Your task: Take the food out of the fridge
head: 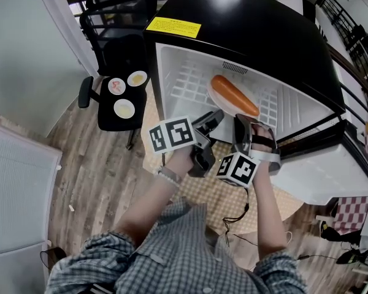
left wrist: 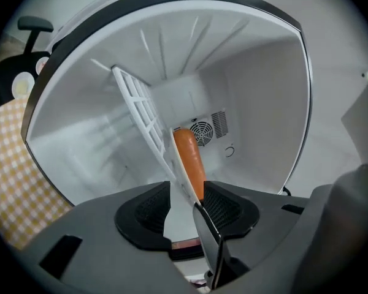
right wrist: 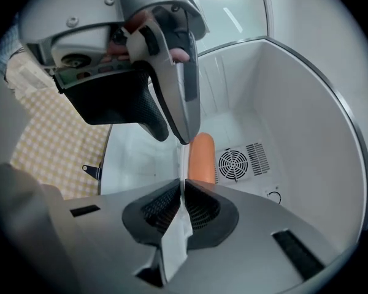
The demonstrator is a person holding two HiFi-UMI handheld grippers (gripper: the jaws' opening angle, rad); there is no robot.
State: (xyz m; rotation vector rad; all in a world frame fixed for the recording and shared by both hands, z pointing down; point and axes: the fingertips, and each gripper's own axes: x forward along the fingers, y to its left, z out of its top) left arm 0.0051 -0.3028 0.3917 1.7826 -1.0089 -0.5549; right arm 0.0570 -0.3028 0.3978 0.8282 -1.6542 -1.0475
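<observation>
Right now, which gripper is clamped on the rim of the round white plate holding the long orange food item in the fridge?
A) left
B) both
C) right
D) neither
C: the right gripper has its jaws pinched together on the rim of the white plate, while the left gripper has its jaws apart around that rim without pressing it.

Bright even indoor light, glare on black fridge point(head: 245, 23), fisheye bending, dark vignetted corners
</observation>
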